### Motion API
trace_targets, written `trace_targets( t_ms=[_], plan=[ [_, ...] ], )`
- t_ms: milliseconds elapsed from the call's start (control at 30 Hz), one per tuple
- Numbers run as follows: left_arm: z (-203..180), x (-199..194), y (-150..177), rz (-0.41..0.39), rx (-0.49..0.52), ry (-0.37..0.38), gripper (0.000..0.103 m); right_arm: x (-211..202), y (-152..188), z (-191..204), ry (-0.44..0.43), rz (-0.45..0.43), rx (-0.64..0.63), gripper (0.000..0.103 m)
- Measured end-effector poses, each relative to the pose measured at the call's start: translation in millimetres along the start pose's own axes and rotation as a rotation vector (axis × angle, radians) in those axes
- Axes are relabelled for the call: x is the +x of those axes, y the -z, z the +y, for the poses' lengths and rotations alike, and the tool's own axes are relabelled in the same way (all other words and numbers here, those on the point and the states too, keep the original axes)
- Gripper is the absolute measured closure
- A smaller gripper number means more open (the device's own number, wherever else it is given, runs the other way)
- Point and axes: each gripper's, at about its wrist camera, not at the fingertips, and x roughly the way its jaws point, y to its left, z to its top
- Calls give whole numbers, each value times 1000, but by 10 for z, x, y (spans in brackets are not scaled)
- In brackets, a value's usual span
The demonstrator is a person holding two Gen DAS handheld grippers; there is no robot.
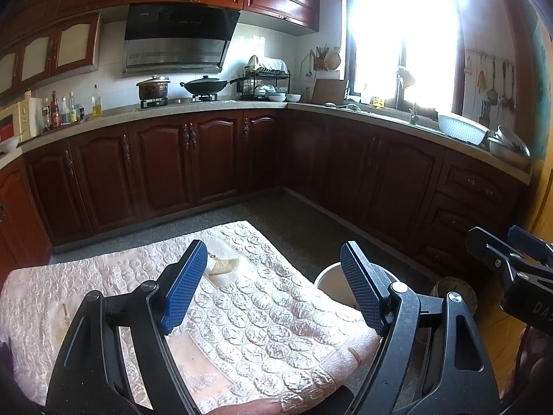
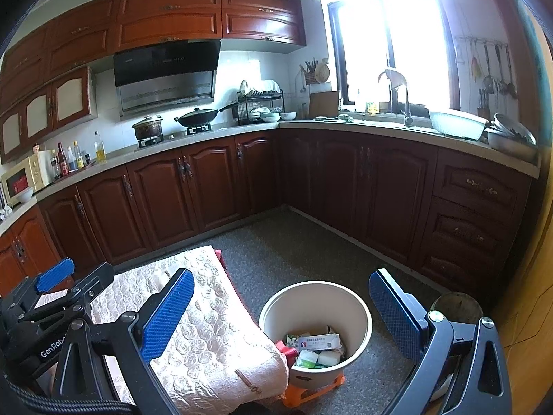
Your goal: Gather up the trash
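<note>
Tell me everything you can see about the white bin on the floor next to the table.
The round cream-white plastic bin stands upright and open, no lid, beside the corner of the cloth-covered table, on a low orange stand on the grey speckled floor. It already holds trash: a printed white carton, pale green-and-white packets, something red at its left rim. Neither gripper touches it.

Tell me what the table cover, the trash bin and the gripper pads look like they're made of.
Table cover: looks like quilted or embossed fabric, pale pink with a slight sheen, judging by its raised round pattern and soft draped edge.
Trash bin: likely plastic, cream and smooth, with an even thin rim.
Gripper pads: blue, finely textured in a grid, probably rubber or soft plastic on black frames.
</note>
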Motion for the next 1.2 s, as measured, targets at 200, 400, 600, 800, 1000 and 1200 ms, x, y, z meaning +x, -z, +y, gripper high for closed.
trace_targets(
  t_ms=[200, 400, 600, 800, 1000, 1200],
  plan=[
    [32, 4, 16, 2, 2, 4, 24, 14, 2, -1, -1, 3, 1, 2],
    [37, 3, 6, 5, 6, 3, 24, 21, 6, 6, -1, 8, 0, 2],
    [37, 7, 0, 4, 6, -1, 24, 31, 4, 7, -1, 8, 1, 2],
    [39, 19, -1, 7, 7, 0, 24, 33, -2, 14, -2, 11, 2, 2],
    [39, 20, -2, 8, 8, 1, 24, 36, -5, 20, -2, 11, 1, 2],
    [44, 31, 5, 11, 10, 0, 24, 36, -9, 18, -2, 12, 4, 2]
  ],
)
